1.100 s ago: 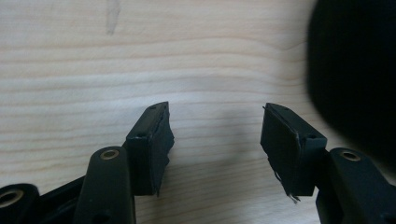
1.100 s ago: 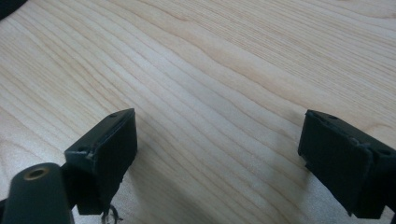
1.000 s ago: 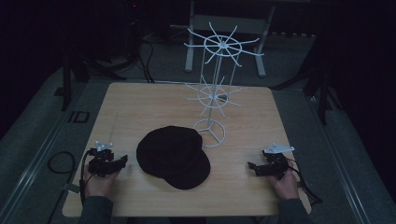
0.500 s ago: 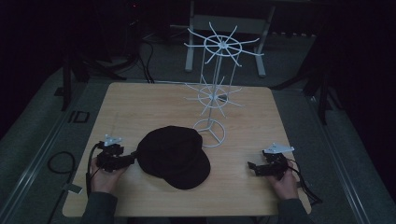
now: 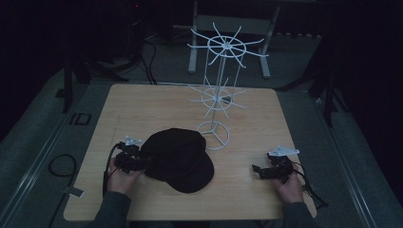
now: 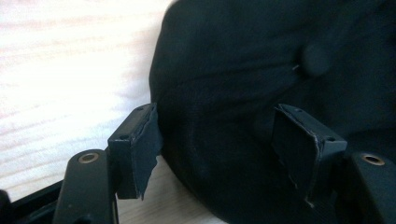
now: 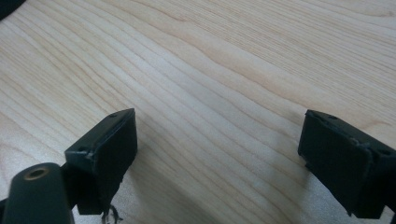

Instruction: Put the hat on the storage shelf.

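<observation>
One black fabric cap (image 5: 178, 159), one white wire hanger stand (image 5: 218, 90), one wooden tabletop (image 5: 142, 109), two black handheld grippers, L (image 5: 142, 164) & R (image 5: 256, 170).

The black cap (image 5: 178, 159) fills the counter's (image 5: 142, 109) near middle; just behind it the white wire rack (image 5: 216, 95) blocks passage. The left, far and right stretches lie open.

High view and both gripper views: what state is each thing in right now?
Black cap: lying flat on the table, crown up, not lifted.
White wire rack: upright on the table, hooks bare.
Left gripper: open, jaws have just been opening; cap edge between them, not clamped.
Right gripper: open over bare wood, nothing between its jaws.
Table: wooden, carrying cap and rack.
</observation>
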`<control>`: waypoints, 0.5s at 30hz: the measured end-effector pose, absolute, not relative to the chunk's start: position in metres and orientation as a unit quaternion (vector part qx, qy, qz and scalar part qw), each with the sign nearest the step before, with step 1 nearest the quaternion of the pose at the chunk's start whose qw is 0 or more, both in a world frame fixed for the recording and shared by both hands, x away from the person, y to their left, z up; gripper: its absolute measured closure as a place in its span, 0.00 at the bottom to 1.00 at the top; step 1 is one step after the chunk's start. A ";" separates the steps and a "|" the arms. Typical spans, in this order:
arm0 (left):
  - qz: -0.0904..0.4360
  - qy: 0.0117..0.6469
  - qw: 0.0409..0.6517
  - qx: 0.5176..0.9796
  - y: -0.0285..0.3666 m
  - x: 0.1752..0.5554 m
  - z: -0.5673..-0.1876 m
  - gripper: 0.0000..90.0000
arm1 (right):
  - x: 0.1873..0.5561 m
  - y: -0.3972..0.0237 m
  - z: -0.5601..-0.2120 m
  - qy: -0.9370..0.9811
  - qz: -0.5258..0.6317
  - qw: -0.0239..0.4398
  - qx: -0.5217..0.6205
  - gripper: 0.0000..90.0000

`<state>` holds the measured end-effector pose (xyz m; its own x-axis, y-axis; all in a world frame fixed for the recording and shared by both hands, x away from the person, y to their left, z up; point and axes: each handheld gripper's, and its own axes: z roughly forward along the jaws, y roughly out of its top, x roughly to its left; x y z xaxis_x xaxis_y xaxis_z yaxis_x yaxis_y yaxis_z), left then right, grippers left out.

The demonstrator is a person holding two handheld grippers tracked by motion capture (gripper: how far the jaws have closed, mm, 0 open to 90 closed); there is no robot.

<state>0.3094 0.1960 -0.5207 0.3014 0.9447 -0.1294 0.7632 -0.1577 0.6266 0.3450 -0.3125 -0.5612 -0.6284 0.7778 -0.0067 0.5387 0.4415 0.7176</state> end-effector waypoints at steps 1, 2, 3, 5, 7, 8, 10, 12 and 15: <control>0.146 0.576 0.299 0.747 0.194 0.312 -0.523 0.37 | 0.345 -0.313 -0.561 0.832 0.350 0.171 0.396 0.13; 0.146 0.579 0.296 0.746 0.193 0.313 -0.524 0.37 | 0.345 -0.312 -0.561 0.831 0.350 0.171 0.396 0.13; 0.146 0.582 0.288 0.746 0.191 0.315 -0.527 0.37 | 0.345 -0.312 -0.561 0.831 0.350 0.171 0.396 0.13; 0.142 0.589 0.277 0.746 0.189 0.319 -0.531 0.37 | 0.345 -0.312 -0.561 0.831 0.350 0.171 0.396 0.13; 0.142 0.587 0.272 0.749 0.188 0.320 -0.532 0.37 | 0.345 -0.312 -0.561 0.831 0.350 0.171 0.396 0.13; 0.140 0.591 0.268 0.748 0.187 0.322 -0.535 0.37 | 0.345 -0.312 -0.561 0.831 0.350 0.171 0.397 0.13; 0.133 0.596 0.267 0.746 0.188 0.324 -0.538 0.38 | 0.345 -0.312 -0.561 0.831 0.350 0.171 0.396 0.13; 0.126 0.600 0.264 0.744 0.189 0.326 -0.541 0.38 | 0.345 -0.312 -0.561 0.831 0.350 0.171 0.397 0.13; 0.122 0.605 0.261 0.742 0.189 0.330 -0.541 0.41 | 0.345 -0.312 -0.561 0.831 0.350 0.172 0.397 0.13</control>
